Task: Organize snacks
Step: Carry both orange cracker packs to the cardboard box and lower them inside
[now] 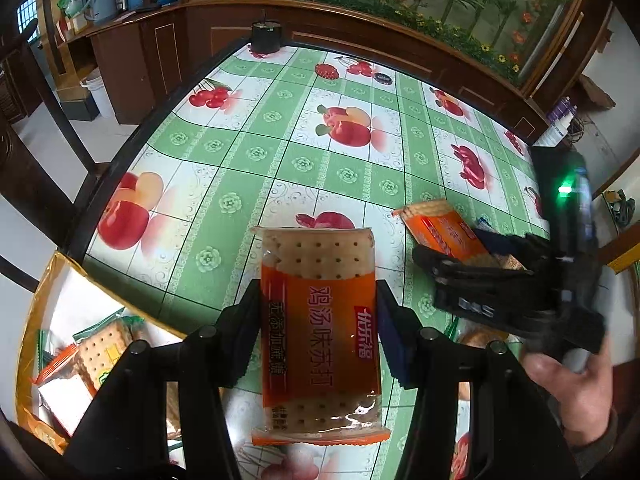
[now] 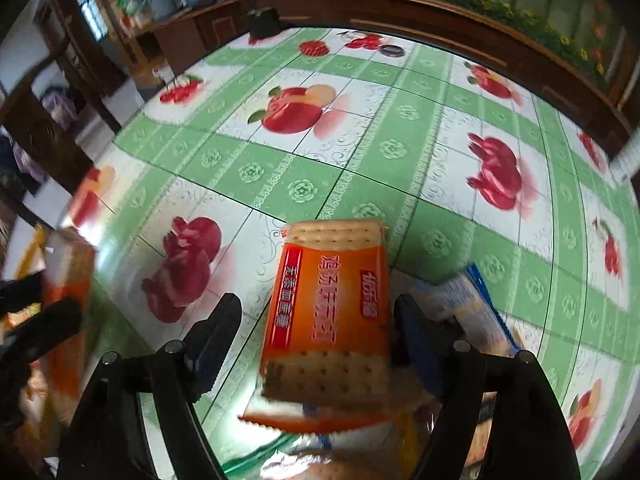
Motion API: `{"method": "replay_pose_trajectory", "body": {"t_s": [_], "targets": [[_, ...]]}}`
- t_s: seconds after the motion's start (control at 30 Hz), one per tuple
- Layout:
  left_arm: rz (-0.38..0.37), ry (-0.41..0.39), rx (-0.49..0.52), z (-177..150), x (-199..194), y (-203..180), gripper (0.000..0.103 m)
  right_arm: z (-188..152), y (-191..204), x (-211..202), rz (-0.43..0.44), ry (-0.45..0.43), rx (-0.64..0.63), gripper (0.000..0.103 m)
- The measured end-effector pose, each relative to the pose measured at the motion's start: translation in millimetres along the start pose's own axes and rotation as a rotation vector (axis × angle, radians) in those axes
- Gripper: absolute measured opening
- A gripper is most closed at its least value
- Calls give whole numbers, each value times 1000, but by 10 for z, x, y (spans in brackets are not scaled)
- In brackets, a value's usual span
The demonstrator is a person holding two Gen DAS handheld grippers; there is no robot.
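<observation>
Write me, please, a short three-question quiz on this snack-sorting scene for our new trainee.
1. True or false: the left gripper is shut on an orange cracker packet.
2. In the left wrist view, what lies in the box at lower left? A) more cracker packets B) fresh fruit C) bottles
3. In the right wrist view, what colour is the edge of the pale packet just to the right of the right gripper?

Key: 1 true; 2 A; 3 blue.
</observation>
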State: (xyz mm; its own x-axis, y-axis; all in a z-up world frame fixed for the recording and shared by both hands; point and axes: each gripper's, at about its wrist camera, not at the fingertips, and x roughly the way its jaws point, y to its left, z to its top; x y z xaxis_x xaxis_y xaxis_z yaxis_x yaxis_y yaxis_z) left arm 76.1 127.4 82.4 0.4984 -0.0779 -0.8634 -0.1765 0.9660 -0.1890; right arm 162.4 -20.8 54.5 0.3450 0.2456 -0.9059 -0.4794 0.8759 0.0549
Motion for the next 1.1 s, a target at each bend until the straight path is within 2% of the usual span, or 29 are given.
{"method": "replay_pose_trajectory", "body": {"t_s": [0.03,0.07,0.2,0.27,0.37,0.47,0.73,1.1], "targets": [[-2,-1,-1,-17,-23,14,56,-1,9,26,-25,-1,-7,68],[-2,-3,-1,-33,-46,26,56,-8,18,25,-48,-9,-16,54],[-13,-14,-4,-137,-167,99,56,-89,-34,-105,43,-23,17,54],[-12,-25,4,-211,-238,118,56,-168,-31,-202,63,-45,27,54],[-16,-32,8,-340,-349,178,56,-334,-35,-411,138,-88,57,54],[8,-60,20,-461,-466,222,56,-478,52,-606,181,-132,63,54],[42,-99,22,-789,-709,440,56,-746,530,-945,306,-211,31,54],[89,-144,-29,-1121,-1064,975,56,-788,1283,-979,406,-213,-54,54]]}}
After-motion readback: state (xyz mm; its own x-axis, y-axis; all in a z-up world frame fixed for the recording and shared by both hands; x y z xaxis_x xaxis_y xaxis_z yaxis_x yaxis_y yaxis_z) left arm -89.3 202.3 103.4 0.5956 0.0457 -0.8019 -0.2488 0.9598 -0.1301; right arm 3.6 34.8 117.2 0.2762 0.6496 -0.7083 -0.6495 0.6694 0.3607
